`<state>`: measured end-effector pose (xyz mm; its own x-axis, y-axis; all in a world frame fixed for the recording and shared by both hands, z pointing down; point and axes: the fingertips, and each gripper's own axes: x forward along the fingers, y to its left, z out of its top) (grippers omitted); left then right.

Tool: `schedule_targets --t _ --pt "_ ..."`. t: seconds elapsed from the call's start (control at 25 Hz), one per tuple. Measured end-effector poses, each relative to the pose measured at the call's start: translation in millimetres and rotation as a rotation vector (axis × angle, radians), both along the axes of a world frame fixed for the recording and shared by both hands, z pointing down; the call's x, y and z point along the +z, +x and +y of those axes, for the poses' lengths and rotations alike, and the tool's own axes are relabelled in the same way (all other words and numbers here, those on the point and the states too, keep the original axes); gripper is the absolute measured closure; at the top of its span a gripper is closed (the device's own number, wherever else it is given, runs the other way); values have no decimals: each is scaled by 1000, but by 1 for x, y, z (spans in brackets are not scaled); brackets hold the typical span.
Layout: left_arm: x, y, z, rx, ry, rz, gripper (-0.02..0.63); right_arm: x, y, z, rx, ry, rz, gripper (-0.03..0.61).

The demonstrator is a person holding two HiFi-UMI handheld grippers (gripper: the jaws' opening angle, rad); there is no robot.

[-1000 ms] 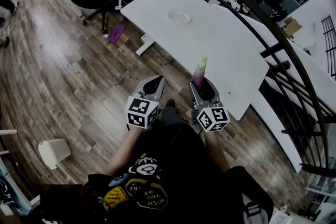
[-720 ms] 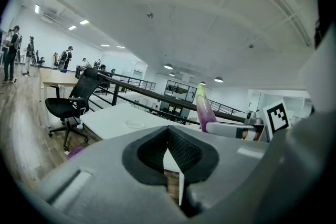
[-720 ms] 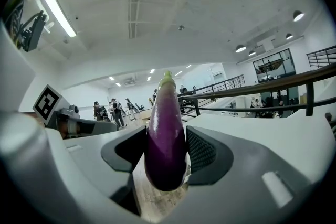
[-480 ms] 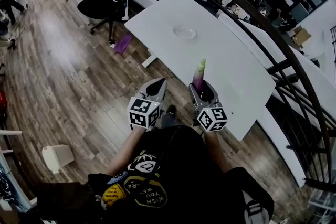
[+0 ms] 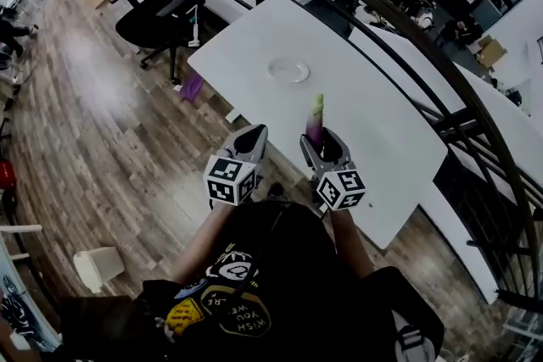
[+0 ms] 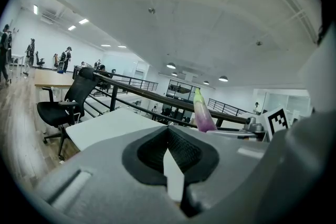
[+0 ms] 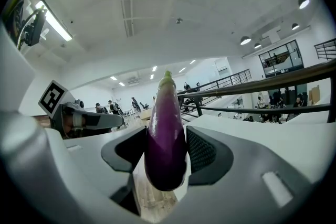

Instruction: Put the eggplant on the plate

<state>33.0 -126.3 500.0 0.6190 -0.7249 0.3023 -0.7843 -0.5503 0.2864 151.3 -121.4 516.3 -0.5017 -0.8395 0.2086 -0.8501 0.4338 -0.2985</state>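
A purple eggplant (image 5: 315, 119) with a pale green tip stands upright in my right gripper (image 5: 321, 147), which is shut on its lower part. In the right gripper view the eggplant (image 7: 167, 134) fills the gap between the two pads. A clear round plate (image 5: 288, 69) lies on the white table (image 5: 373, 123), beyond the eggplant and apart from it. My left gripper (image 5: 249, 140) hangs beside the right one over the table's near edge, its jaws together with nothing in them. The left gripper view shows the eggplant (image 6: 202, 113) off to the right.
A black office chair (image 5: 157, 8) stands on the wood floor left of the table. A black railing (image 5: 407, 55) runs along the table's far side, with another white table behind it. A purple item (image 5: 192, 86) lies on the floor, and a white bin (image 5: 97, 267) sits at lower left.
Both grippers have travelled forward together, and the table's near edge now lies under them. The plate is nearer. The eggplant stays held upright in the right gripper.
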Motion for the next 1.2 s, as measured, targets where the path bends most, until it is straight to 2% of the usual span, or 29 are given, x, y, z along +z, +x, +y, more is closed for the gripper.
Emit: schedule_targets --t 0.24,0.52,0.8,0.92,1.0,1.08,1.2 --pt "8 7 -32 -13 -3 -49 612 16 19 -32 -24 -46 41 336" --pt "26 -30 -94 -34 -35 -51 612 42 -6 -101 -45 -72 113 336" --pt "42 -43 -134 41 -83 -62 612 99 -16 -189 -77 -142 224 336" --pt "49 -54 -148 58 -101 -59 612 134 -12 -234 -111 -205 326 336" --pt "54 -64 -154 60 -121 -57 612 160 -12 -255 -169 -248 434 336" --pt "60 -74 -161 60 -143 -58 612 184 -12 -276 -259 -273 585 336" --pt "73 -94 -172 53 -182 -65 612 215 -19 -299 -465 -268 878 336"
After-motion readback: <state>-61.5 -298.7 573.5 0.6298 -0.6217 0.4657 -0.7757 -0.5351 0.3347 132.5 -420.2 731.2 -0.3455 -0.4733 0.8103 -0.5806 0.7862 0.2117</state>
